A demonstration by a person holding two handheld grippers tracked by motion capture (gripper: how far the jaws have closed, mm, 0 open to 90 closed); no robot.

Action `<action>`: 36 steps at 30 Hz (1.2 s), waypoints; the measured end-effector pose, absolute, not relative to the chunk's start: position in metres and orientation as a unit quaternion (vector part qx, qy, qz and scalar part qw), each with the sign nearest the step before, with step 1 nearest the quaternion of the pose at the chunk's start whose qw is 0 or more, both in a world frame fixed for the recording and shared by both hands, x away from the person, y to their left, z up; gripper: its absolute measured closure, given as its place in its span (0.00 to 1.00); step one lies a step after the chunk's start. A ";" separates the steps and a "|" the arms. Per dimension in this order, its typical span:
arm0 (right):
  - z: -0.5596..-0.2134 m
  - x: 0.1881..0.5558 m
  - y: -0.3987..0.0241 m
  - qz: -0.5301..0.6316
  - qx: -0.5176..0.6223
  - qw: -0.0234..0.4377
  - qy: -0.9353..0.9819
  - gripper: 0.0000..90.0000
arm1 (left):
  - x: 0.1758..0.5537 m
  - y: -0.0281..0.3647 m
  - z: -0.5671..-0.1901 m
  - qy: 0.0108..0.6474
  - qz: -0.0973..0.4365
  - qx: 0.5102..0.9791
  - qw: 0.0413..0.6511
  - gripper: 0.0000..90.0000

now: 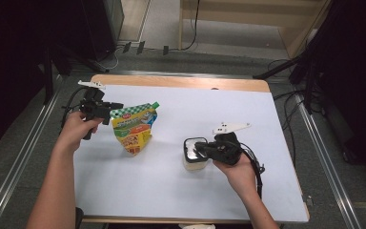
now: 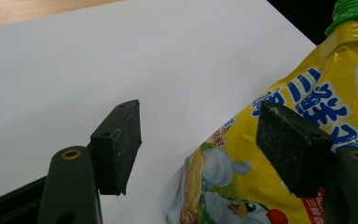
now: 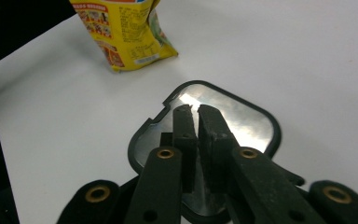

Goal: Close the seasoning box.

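A glossy, crinkled plastic film is seen on the yellow pouch (image 2: 307,112), topped by a ribbed green plastic cap (image 2: 349,11). The container lid (image 3: 242,119) is formed by a shiny, mirror-like foil framed in a black plastic rim. The bench (image 1: 181,176) is covered by a smooth matt white sheet, edged in pale wood. Rough, matt black pads (image 2: 128,140) are carried by the left claw (image 2: 205,149).

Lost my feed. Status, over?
Left gripper open beside yellow spouted pouch. Right gripper shut over black-rimmed foil-lidded tub. No obstructions.
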State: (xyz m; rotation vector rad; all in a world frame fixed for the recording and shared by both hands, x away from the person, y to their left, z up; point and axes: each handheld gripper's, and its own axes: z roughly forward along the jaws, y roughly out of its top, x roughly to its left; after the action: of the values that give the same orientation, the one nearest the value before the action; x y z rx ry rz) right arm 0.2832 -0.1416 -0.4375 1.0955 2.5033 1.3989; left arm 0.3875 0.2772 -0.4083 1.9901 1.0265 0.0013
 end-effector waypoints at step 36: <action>-0.446 0.307 -0.237 0.489 0.430 0.126 0.748 0.47 | 0.388 0.279 -0.411 0.419 0.007 0.798 0.433 0.34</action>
State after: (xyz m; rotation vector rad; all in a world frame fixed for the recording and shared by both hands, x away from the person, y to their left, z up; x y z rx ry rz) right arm 0.3073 -0.2368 -0.4460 1.2530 2.1791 1.4225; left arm 0.3880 0.2794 -0.4108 1.9890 1.0448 0.0169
